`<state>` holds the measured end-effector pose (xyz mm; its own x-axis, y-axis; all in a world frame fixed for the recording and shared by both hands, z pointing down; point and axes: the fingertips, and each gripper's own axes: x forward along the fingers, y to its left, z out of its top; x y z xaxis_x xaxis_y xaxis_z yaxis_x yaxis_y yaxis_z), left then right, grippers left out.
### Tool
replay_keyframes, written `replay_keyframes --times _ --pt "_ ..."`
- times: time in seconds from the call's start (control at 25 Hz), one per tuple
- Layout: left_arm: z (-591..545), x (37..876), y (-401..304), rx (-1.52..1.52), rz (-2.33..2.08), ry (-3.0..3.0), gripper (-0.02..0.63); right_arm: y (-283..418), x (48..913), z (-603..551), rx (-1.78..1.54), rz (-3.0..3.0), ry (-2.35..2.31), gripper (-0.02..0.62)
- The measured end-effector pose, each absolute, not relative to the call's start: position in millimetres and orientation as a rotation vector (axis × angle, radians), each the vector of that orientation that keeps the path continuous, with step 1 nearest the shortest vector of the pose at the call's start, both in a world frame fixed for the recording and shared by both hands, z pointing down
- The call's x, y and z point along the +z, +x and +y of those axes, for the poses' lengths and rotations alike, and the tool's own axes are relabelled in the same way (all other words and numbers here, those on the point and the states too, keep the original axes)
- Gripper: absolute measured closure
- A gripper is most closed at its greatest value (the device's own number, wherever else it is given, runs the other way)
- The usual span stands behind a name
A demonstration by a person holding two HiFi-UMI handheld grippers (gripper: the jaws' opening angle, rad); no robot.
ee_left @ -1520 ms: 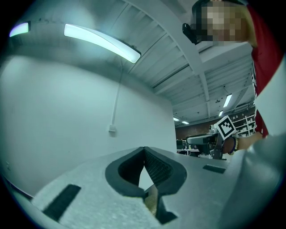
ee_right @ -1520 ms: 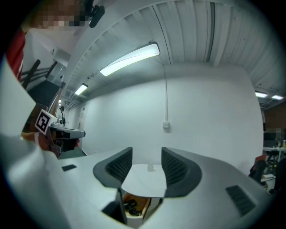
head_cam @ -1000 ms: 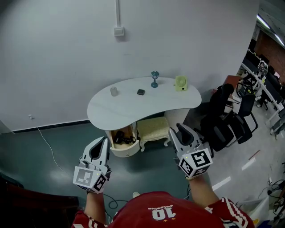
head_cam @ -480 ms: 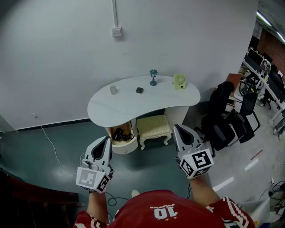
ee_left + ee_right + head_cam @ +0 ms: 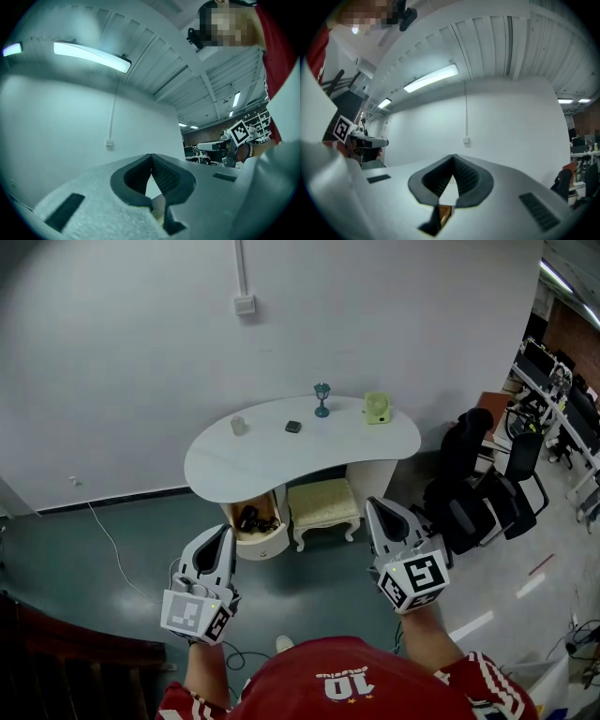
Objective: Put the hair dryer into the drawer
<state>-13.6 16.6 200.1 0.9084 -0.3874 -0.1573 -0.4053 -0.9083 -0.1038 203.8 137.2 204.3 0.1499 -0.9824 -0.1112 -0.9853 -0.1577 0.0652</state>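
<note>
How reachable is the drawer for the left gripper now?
Probably not: the left gripper is held near the person, well short of the drawer. Nothing seems to block it; stepping closer should do.

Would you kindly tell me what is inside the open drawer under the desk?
Something black lies in the drawer, probably the hair dryer with its cord. The drawer's rear is covered by the desk top.

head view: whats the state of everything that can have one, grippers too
drawer: open, dark thing inside, too small to tell what
left gripper: shut, empty
right gripper: shut, empty
stool: partly under the table
</note>
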Motion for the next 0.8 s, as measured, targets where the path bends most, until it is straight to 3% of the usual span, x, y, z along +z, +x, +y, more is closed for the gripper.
replay_keyframes --times 0.8 --pt "38.7 198.5 -21.9 0.214 0.57 -2.928 0.6 194.9 202.6 150.9 0.203 2.018 -2.372 0.592"
